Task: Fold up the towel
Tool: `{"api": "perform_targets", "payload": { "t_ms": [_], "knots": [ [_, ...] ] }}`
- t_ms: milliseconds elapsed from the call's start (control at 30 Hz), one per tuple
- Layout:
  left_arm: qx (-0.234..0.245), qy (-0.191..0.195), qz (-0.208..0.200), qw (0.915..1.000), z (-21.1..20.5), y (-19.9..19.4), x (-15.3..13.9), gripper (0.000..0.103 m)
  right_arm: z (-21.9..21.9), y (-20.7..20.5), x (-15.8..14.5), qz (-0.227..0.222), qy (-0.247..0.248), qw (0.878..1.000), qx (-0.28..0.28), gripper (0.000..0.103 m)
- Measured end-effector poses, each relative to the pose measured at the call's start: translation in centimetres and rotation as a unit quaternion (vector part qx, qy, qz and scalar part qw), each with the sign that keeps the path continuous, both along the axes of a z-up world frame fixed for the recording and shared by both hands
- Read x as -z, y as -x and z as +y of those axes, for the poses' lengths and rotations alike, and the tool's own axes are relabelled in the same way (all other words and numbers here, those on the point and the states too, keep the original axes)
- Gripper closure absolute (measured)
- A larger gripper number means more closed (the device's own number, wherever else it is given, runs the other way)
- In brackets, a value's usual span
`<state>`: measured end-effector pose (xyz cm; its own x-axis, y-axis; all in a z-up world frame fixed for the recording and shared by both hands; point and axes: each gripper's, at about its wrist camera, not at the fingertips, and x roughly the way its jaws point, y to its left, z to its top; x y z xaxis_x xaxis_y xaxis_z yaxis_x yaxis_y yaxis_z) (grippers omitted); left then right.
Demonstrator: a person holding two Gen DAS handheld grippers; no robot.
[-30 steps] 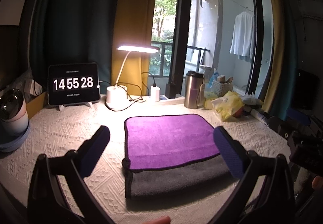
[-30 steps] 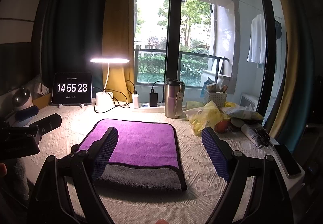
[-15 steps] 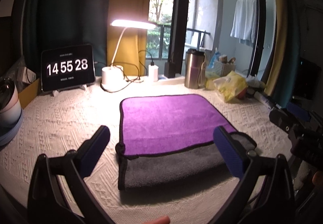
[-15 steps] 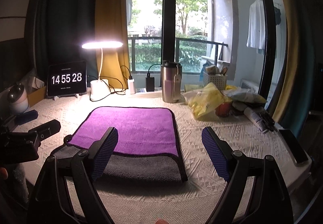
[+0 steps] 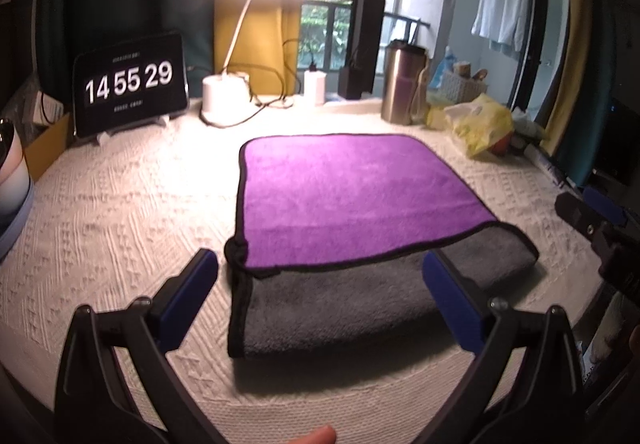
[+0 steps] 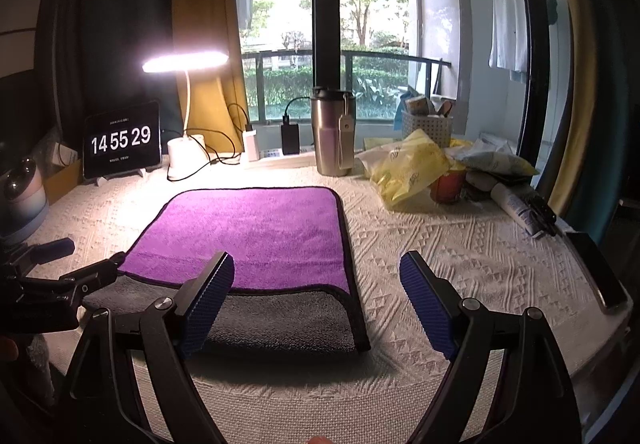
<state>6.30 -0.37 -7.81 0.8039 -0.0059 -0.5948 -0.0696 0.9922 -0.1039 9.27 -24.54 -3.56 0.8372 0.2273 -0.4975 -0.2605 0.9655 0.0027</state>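
Left wrist view fills its centre with the towel (image 5: 352,188) — a purple top layer folded back over a grey layer that shows along the lower edge, all bound in black trim and lying flat on the white textured tablecloth (image 5: 120,212); the left gripper (image 5: 320,300) stands wide at the bottom of the frame, blue pads spread to either side of the towel's near grey edge and holding nothing, though whether the right-hand pad touches the cloth cannot be told; at the right edge of the frame part of the other tool shows, dark and blurred; in the upper left a tablet clock (image 5: 130,82) reads 14 55 29, a lit desk lamp (image 5: 240,44) stands just to its right, and a steel tumbler (image 5: 402,84) sits right of centre at the top; right wrist view shows the same towel (image 6: 256,232) in the centre-left, with the right gripper (image 6: 316,300) also wide and empty — its left-hand pad over the towel's near right part, its right-hand pad over bare tablecloth (image 6: 460,244); a yellow bag (image 6: 404,168) lies in the upper right by the tumbler (image 6: 332,132), and a phone (image 6: 596,268) rests at the right edge
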Motion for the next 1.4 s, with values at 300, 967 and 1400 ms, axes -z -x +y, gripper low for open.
{"api": "perform_targets", "payload": {
  "t_ms": [300, 967, 1400],
  "knots": [
    [-0.012, 0.026, 0.051, 0.9983, 1.0, -1.9, 2.3, 0.001, -0.6, -2.3, 1.8, 0.044, -0.006, 0.999, -0.008, 0.016],
    [-0.011, 0.002, 0.1, 0.9949, 0.4, -3.7, 4.5, 0.029, 0.3, -5.8, 5.5, 0.131, 0.018, 0.99, -0.046, 0.037],
    [0.001, -0.029, 0.081, 0.9963, -0.2, -3.0, 4.3, 0.062, 1.8, -6.1, 6.6, 0.146, 0.072, 0.985, -0.057, 0.071]
  ]
}}
